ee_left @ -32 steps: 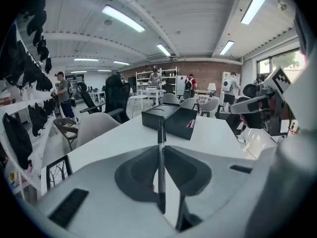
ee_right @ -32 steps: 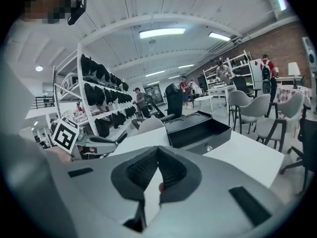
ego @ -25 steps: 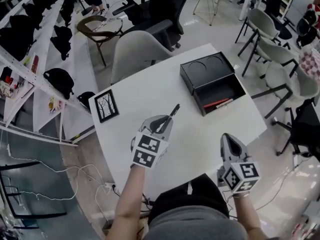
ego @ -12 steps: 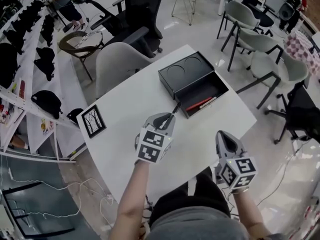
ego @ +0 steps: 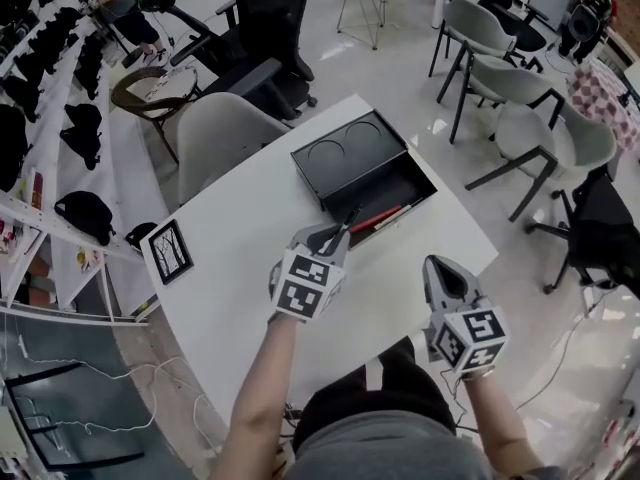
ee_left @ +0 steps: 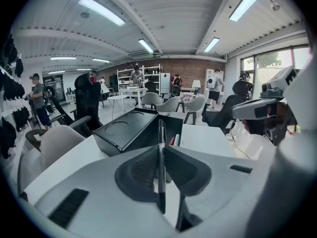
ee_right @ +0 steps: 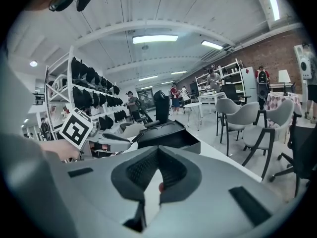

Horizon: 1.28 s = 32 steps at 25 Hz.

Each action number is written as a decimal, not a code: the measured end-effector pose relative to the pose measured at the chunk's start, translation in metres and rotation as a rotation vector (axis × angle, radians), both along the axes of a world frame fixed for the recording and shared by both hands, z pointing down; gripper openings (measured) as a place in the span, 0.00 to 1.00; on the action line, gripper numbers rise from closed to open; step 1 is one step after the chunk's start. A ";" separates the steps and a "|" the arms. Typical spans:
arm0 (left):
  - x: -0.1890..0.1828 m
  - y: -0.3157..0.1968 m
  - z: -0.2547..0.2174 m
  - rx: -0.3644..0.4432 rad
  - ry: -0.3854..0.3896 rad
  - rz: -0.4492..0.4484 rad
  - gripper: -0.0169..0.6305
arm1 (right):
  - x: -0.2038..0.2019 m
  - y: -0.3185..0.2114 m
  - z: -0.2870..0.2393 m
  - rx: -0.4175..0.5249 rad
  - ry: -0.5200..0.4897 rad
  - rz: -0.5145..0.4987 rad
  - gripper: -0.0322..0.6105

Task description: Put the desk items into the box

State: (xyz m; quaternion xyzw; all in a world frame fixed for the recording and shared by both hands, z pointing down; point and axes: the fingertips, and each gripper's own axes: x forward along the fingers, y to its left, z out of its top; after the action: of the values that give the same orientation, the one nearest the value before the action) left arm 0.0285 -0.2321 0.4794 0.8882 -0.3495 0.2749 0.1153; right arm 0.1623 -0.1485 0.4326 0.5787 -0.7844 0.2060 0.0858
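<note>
Pen, black and slim, is clamped between the jaws of the left gripper, which press on its barrel from both sides. It lies along the line of the jaws, and its far end sticks out past their tips toward the box. In the head view that far end reaches the near rim of the box's open compartment. Whether it touches the rim cannot be told.

The box is black and sits on the white tabletop near its far corner. One half has a flat top with two round recesses. The other half is an open compartment in which a red pen and a white pen lie side by side.

The left gripper hangs above the middle of the tabletop, just short of the box. The right gripper hangs above the near right edge, well apart from the box. Its jaws are brought together at the tips, with nothing between them.

A small picture frame with a drawing of bare trees stands near the left corner of the tabletop, well apart from both grippers. A grey chair stands at the far left edge.
</note>
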 end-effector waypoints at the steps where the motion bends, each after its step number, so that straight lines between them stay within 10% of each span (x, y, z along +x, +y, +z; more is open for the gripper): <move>1: 0.003 -0.002 0.000 -0.002 -0.006 0.000 0.10 | 0.004 -0.004 -0.001 0.002 -0.003 -0.006 0.05; 32: 0.101 -0.089 0.057 -0.092 -0.281 0.089 0.10 | 0.081 -0.099 0.003 0.007 -0.039 -0.142 0.05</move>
State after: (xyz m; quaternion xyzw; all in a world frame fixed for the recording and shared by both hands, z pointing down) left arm 0.1298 -0.3209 0.5363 0.8494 -0.3094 0.4172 0.0934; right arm 0.2434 -0.2477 0.4357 0.5176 -0.8258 0.2080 0.0828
